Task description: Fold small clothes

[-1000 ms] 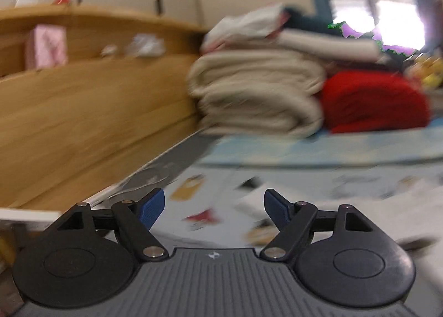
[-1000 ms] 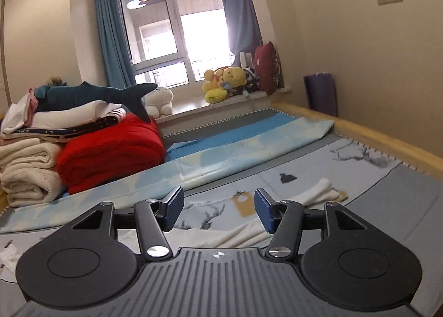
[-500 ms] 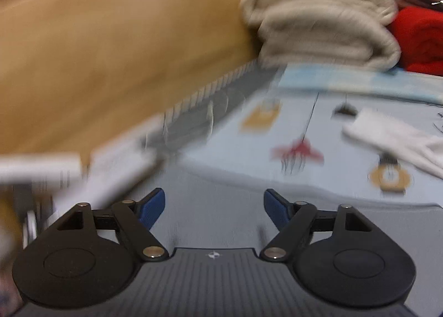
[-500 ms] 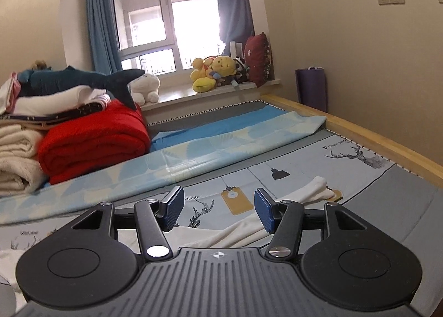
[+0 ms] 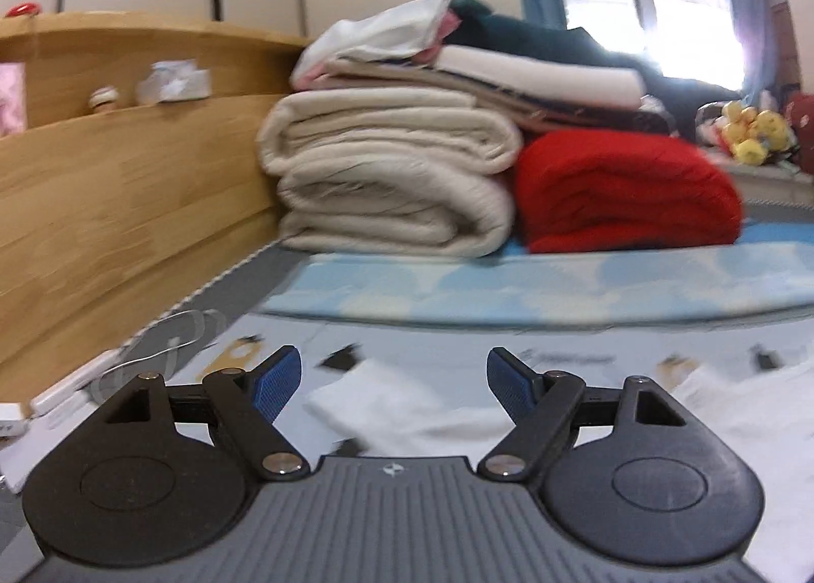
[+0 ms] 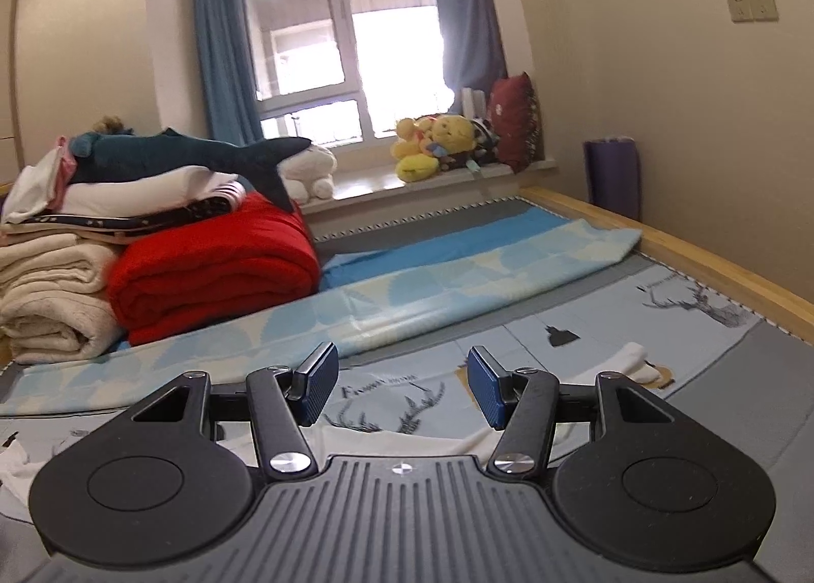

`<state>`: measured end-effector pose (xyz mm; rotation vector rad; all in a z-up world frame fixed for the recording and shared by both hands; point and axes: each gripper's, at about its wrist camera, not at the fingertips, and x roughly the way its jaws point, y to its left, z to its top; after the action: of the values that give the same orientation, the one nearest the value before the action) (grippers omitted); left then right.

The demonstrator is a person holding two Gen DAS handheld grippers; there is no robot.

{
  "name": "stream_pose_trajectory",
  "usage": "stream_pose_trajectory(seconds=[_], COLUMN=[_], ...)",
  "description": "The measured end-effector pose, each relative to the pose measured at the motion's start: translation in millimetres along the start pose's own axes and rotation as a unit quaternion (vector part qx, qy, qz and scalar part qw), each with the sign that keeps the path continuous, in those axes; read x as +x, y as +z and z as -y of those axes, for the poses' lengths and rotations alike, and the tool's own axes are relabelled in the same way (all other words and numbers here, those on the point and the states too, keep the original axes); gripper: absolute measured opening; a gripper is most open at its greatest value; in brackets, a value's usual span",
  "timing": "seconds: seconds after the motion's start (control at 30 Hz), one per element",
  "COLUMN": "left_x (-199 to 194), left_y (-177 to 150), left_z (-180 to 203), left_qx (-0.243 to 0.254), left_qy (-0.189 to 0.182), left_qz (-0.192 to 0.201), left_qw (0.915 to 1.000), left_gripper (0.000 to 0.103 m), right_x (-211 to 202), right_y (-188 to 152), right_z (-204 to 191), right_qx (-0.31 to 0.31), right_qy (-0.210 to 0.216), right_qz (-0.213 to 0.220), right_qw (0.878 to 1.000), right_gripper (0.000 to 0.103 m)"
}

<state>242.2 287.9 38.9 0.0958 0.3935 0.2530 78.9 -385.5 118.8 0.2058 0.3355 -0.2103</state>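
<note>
A small white garment (image 5: 366, 395) lies spread on the printed grey-blue bed sheet (image 5: 447, 354), blurred in the left wrist view. My left gripper (image 5: 390, 369) hovers just above its near edge; its jaws are opening and nothing is between them. In the right wrist view the same white garment (image 6: 407, 443) lies under and just beyond my right gripper (image 6: 402, 374), with one sleeve (image 6: 628, 359) reaching out to the right. The right gripper is open and holds nothing.
Folded cream blankets (image 5: 391, 181) and a red blanket (image 5: 626, 191) are stacked at the bed's far end beside the wooden headboard (image 5: 102, 206). A rolled light-blue sheet (image 6: 458, 298) crosses the bed. A white cable (image 5: 168, 344) lies left. A wooden rail (image 6: 712, 267) edges the right side.
The left gripper dipped toward the sheet near the headboard, then swung back up and right, over the white garment. The right gripper drifted slightly, its jaws unchanged.
</note>
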Motion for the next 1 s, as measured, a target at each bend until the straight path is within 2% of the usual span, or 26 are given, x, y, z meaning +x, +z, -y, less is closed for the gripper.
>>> stream_pose_trajectory(seconds=[0.1,0.2,0.27,0.37,0.47,0.5,0.53,0.57,0.63,0.7,0.9,0.97,1.0], left_x=[-17,-36,-45,-56,-54,-49,-41,-29,-13,5,51,63,71], left_y=[33,60,75,76,51,40,31,22,14,5,-25,-32,-35], left_z=[35,65,80,96,103,104,103,102,93,77,35,21,14], left_qx=[0.000,0.008,-0.006,-0.034,-0.046,-0.040,-0.033,-0.022,-0.035,-0.069,-0.145,-0.165,-0.176], left_qy=[-0.041,-0.062,-0.075,-0.093,-0.112,-0.124,-0.133,-0.132,-0.121,-0.115,-0.060,-0.044,-0.035], left_qz=[-0.011,-0.009,-0.021,-0.038,-0.040,-0.055,-0.074,-0.100,-0.128,-0.150,-0.213,-0.222,-0.227], left_qw=[0.9991,0.9980,0.9969,0.9943,0.9919,0.9899,0.9878,0.9859,0.9839,0.9795,0.9644,0.9598,0.9573], left_gripper=[0.085,0.085,0.085,0.085,0.085,0.078,0.059,0.049,0.024,0.015,0.014,0.014,0.014], right_x=[-8,-16,-20,-22,-18,-17,-17,-15,-9,0,48,67,75], right_y=[-1,-1,-1,-8,-16,-16,-16,-15,-11,-4,21,26,26], right_z=[-9,-14,-16,-18,-19,-21,-25,-28,-34,-42,-77,-93,-101], right_qx=[-0.024,-0.044,-0.052,-0.056,-0.055,-0.059,-0.069,-0.076,-0.078,-0.071,-0.027,-0.025,-0.027], right_qy=[0.008,0.019,0.028,0.041,0.055,0.059,0.061,0.062,0.070,0.079,0.105,0.114,0.120], right_qz=[0.004,0.009,0.005,0.000,-0.023,-0.022,-0.020,-0.018,-0.016,-0.015,-0.029,-0.032,-0.034], right_qw=[1.000,0.999,0.998,0.998,0.997,0.996,0.996,0.995,0.994,0.994,0.994,0.993,0.992], right_gripper=[0.060,0.074,0.077,0.079,0.079,0.079,0.079,0.079,0.079,0.079,0.078,0.070,0.058])
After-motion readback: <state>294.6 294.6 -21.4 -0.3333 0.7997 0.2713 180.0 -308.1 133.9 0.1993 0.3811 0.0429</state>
